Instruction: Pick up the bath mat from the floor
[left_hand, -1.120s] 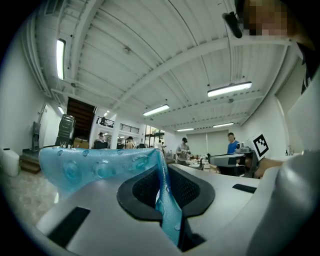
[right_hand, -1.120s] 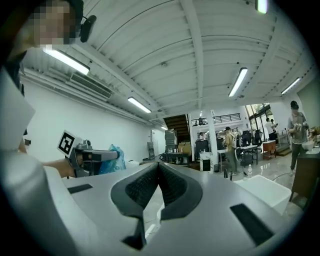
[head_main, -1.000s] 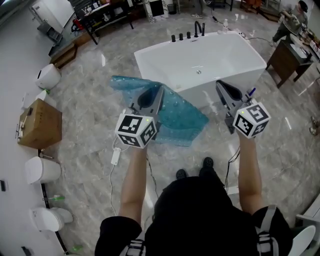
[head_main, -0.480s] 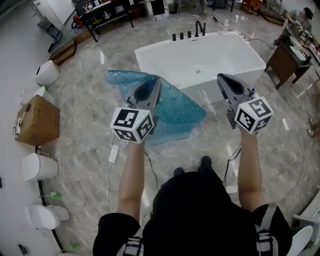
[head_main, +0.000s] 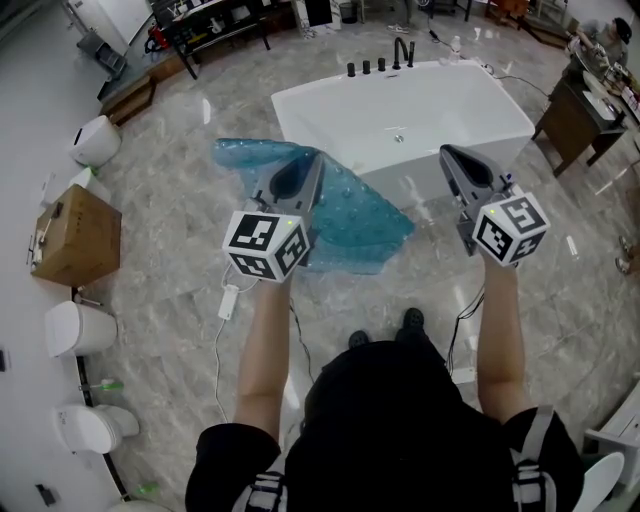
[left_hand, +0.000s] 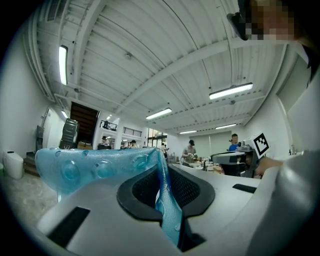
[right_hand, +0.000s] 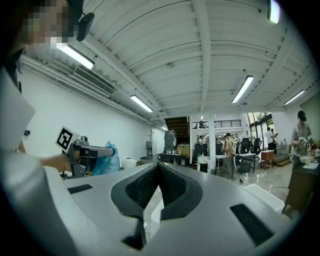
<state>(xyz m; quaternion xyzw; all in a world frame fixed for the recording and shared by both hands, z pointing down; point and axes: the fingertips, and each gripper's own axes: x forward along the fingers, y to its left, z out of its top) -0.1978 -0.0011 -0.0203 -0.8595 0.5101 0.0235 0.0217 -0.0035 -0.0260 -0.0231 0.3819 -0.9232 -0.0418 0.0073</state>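
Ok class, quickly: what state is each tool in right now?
Left tool: closed on the blue bath mat.
Right tool: closed, holding nothing.

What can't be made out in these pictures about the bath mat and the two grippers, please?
- Head view: whether the bath mat, held by the left gripper, clears the floor; the steep downward angle hides any gap.
- Left gripper view: most of the mat, hidden below the gripper's own body.
- Right gripper view: the mat is small, partly behind the left gripper.
- Head view: pads of the right gripper, too small; its own view shows them together.
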